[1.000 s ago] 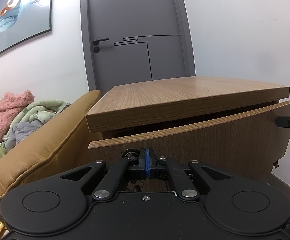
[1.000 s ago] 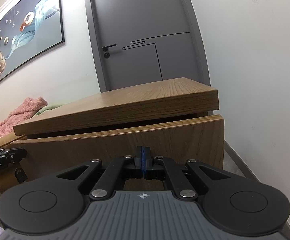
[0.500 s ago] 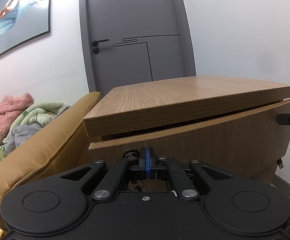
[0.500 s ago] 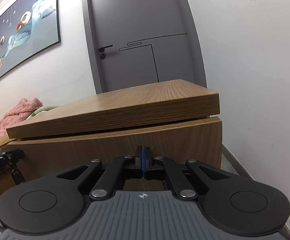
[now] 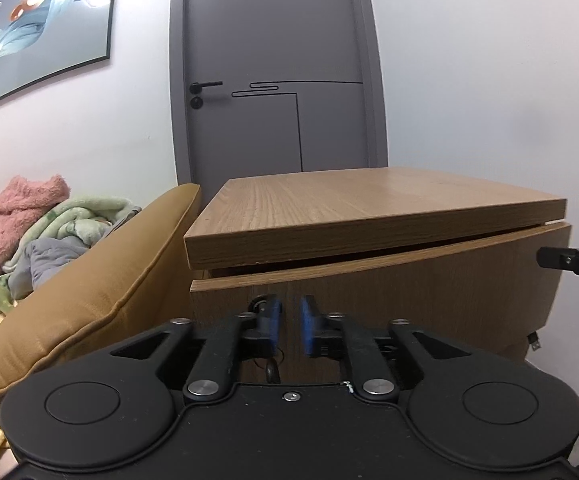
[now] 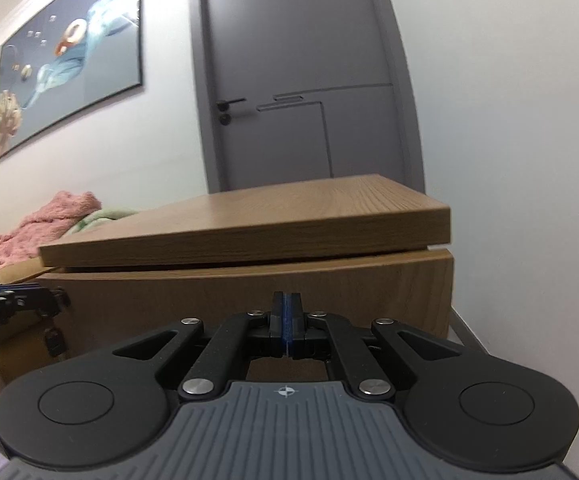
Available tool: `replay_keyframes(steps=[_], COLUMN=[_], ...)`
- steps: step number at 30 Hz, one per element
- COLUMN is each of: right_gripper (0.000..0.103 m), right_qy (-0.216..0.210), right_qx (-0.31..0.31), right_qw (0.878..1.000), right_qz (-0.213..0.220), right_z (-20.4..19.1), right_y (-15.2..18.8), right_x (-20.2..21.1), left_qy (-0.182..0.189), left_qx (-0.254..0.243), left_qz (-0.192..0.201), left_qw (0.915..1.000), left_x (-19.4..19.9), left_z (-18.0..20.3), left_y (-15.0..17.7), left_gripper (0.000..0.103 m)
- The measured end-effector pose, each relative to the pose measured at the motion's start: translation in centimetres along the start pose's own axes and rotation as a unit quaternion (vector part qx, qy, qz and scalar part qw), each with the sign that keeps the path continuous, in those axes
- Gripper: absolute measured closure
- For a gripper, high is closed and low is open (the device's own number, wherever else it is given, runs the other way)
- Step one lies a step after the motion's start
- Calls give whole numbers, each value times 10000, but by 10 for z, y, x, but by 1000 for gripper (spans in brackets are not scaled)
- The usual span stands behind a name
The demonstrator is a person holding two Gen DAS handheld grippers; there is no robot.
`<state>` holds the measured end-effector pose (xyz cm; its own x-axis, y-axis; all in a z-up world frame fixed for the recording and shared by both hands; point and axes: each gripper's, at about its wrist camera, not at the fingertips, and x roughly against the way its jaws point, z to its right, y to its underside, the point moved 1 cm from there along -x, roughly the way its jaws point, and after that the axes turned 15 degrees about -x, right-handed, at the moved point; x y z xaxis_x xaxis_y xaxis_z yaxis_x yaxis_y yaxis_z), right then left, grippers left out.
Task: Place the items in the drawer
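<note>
Here: one drawer (image 5: 389, 292), two grippers (image 5: 289, 330) (image 6: 286, 330).

A brown wood-grain cabinet (image 5: 369, 216) and its matching drawer front (image 5: 409, 280) stand before a plain grey door (image 5: 273, 60) with a black handle (image 5: 205, 85) and white walls. Beside it, a tan leather cushion (image 5: 101, 280), a fuzzy pink blanket (image 5: 13, 216), pale green bedding (image 5: 85, 216). Black grippers carry blue-padded fingers (image 5: 307, 328). A teal-and-orange picture (image 6: 73, 56) hangs black-framed.
</note>
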<state>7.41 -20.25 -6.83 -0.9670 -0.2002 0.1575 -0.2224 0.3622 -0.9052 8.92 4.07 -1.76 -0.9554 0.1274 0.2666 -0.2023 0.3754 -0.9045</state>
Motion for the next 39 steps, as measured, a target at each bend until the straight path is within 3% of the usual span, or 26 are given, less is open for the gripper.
replay_keyframes(steps=[1,10,12,14,15,17,22,24,26,34,39], right_gripper=[102,98,89,50,45,43,42,32,9,0,0], right_qy=[-41,-66,-57,-58,-62,-99,-97,-85,-126,21,83], right_qx=[27,252,198,179,176,210,175,191,161,257,294], right_qw=[10000,9993,9993,9988,9984,9977,9976,9972,9967,9954,9950], right_qz=[28,276,323,455,539,634,665,716,779,919,950], right_z=[-2,-14,-12,-11,-10,-11,-12,-14,-16,-27,-32], right_y=[1,1,2,3,4,5,13,17,21,32,44], right_x=[4,29,35,43,47,53,64,69,73,87,100], left_qy=[-5,-288,-315,-408,-456,-501,-514,-567,-604,-740,-880], left_qx=[18,345,467,549,601,741,941,932,939,650,501], left_qz=[13,307,358,399,423,458,579,638,663,737,843], left_qw=[10000,9985,9978,9969,9963,9949,9925,9920,9915,9924,9913], left_x=[4,38,45,52,55,63,81,88,94,112,120], left_z=[0,-6,-10,-14,-17,-22,-29,-28,-25,-6,2], left_y=[-1,-3,-2,-1,0,3,9,12,15,22,27], left_gripper=[60,33,24,21,20,11,8,3,1,1,1])
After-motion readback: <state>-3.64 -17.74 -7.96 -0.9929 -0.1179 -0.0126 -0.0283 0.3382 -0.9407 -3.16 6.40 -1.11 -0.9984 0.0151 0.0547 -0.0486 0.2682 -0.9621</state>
